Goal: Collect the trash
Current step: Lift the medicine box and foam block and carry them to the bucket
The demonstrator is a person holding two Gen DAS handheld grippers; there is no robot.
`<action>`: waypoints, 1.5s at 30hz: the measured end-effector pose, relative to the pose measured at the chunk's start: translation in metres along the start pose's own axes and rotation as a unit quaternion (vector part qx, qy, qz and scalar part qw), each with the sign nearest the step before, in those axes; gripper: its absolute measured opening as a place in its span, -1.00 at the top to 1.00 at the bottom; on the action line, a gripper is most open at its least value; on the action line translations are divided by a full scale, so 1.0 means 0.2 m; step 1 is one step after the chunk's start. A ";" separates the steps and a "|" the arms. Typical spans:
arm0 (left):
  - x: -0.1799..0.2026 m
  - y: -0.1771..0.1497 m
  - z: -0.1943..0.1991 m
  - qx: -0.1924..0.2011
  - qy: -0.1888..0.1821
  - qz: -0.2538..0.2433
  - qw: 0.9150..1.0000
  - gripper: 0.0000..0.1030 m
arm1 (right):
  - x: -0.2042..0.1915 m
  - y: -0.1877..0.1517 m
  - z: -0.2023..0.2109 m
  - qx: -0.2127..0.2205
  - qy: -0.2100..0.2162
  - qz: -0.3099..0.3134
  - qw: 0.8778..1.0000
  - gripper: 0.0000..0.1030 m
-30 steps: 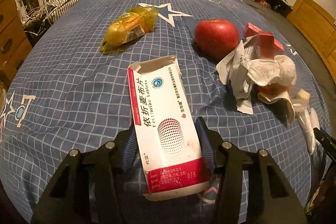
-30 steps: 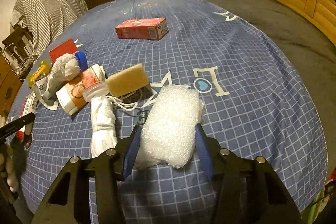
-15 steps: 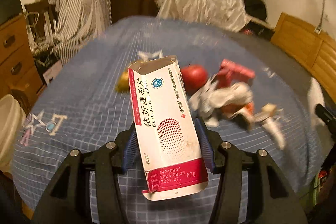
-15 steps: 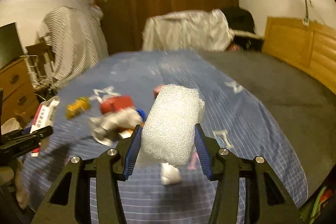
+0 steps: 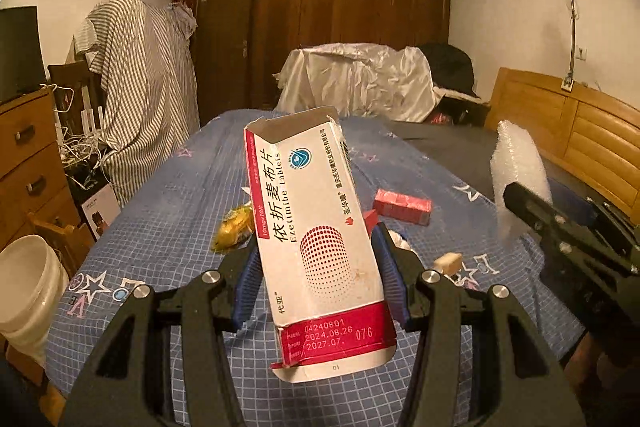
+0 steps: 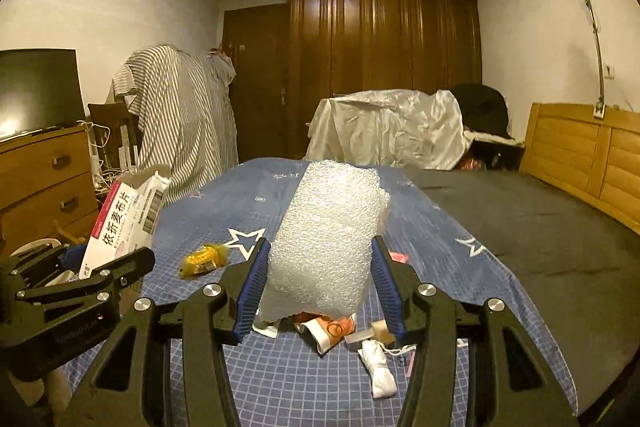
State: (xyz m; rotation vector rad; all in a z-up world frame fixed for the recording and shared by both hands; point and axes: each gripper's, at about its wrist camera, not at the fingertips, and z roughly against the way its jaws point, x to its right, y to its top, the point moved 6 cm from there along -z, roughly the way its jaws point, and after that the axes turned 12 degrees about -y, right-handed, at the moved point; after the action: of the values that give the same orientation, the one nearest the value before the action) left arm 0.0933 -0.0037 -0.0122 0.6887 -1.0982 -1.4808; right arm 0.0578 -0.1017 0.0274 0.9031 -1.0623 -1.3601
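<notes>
A bedroom is shown, with a dark wardrobe (image 6: 384, 67) at the back and a bed (image 6: 248, 219) under a blue checked sheet in front. The left gripper (image 5: 316, 283) is closed on a white and red medicine box (image 5: 312, 227), held above the bed with its torn top end open; what is inside cannot be seen. On the box "Ezetimibe Tablets", Chinese characters, "04240801", "2024.08.26", "2027.07." and "076" can be read. The right gripper (image 6: 318, 285) is closed on a roll of bubble wrap (image 6: 328, 239), also held above the bed. On the sheet a yellow wrapper (image 6: 204, 259), a red carton (image 5: 402, 206) and a heap of crumpled paper and wrappers (image 6: 336, 331) are seen lying. A white bucket (image 5: 28, 287) stands on the floor at the left of the bed; its contents are hidden.
</notes>
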 end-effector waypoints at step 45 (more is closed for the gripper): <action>-1.52 0.12 0.86 0.044 0.242 0.130 0.960 0.02 | -2.14 0.47 0.17 0.000 0.290 0.124 0.949 -0.02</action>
State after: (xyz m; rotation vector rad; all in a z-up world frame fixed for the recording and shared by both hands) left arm 0.0183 0.3353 0.0323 0.8775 -0.8365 -0.9732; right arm 0.0861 0.3307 0.0997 1.0451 -0.6867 -0.8058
